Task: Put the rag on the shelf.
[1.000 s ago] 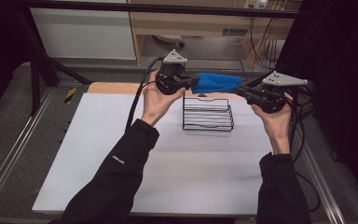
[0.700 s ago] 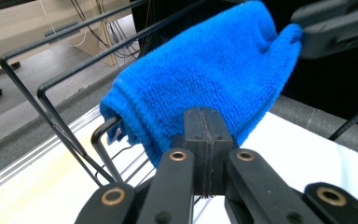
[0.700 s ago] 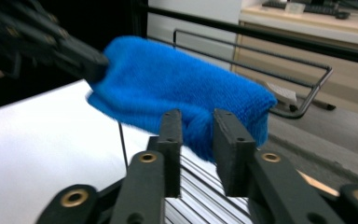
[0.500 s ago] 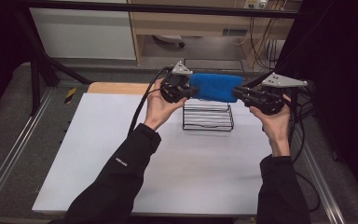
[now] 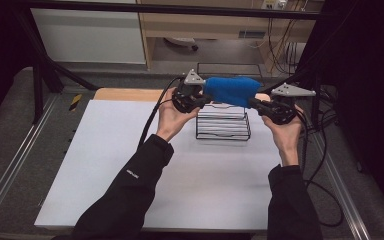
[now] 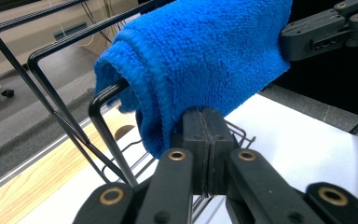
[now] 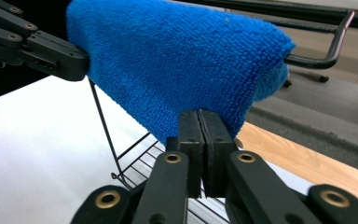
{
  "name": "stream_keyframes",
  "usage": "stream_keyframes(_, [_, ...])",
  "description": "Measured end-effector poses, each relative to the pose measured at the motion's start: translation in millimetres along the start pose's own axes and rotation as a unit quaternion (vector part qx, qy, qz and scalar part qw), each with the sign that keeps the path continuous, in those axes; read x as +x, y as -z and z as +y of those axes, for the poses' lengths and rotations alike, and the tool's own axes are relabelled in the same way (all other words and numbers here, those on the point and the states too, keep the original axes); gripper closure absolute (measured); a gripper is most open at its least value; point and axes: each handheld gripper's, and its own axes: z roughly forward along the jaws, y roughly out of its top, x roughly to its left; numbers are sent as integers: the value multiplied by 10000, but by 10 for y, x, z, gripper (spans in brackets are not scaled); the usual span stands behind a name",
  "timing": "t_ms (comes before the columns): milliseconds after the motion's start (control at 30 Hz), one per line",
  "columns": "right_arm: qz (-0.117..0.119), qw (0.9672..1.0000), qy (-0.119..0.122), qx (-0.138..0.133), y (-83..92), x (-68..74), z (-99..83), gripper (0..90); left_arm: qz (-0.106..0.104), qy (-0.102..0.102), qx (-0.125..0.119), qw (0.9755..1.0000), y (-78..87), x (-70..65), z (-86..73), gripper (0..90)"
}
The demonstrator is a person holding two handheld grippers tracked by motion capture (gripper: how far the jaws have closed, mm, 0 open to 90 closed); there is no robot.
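Observation:
A folded blue towel [image 5: 230, 90] hangs stretched between my two grippers, just above a black wire rack [image 5: 223, 127]. My left gripper [image 5: 202, 100] is shut on the towel's left end and my right gripper [image 5: 256, 103] on its right end. In the left gripper view the left gripper [image 6: 204, 114] pinches the towel's [image 6: 200, 60] lower edge, and the cloth lies over the rack's top rail [image 6: 107, 116]. In the right gripper view the right gripper [image 7: 199, 116] clamps the towel [image 7: 177, 65], with the rack's rail [image 7: 321, 58] behind it.
The rack stands at the back of a white table top [image 5: 130, 150] with a wooden strip [image 5: 125, 94] along its far edge. Cables [image 5: 152, 120] trail from both grippers. Metal rails [image 5: 10, 170] flank the table on both sides.
My left hand has come down a little with its end of the towel. The towel now hangs level and lower over the rack's top. The right hand has stayed put.

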Motion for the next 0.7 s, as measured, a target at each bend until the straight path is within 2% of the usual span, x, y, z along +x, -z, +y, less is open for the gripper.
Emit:
stream_keyframes(133, [38,9999,45,-149,102,41,13,808,-20,46,-63,10000,107,14,-10,825])
stream_keyframes(300, [61,9993,31,-372,244,127,20,669,12,-35,36,10000,296,24,-86,667])
stream_keyframes(500, [44,9995,-94,-296,340,240,-18,393,17,20,189,9998,525,62,-297,470])
stream_keyframes(567, [131,9996,-143,-223,359,284,-47,340,31,109,206,9997,595,75,-405,414])
stream_keyframes(700, [126,9999,-90,-15,346,376,-139,215,65,197,276,9994,710,73,-665,309])
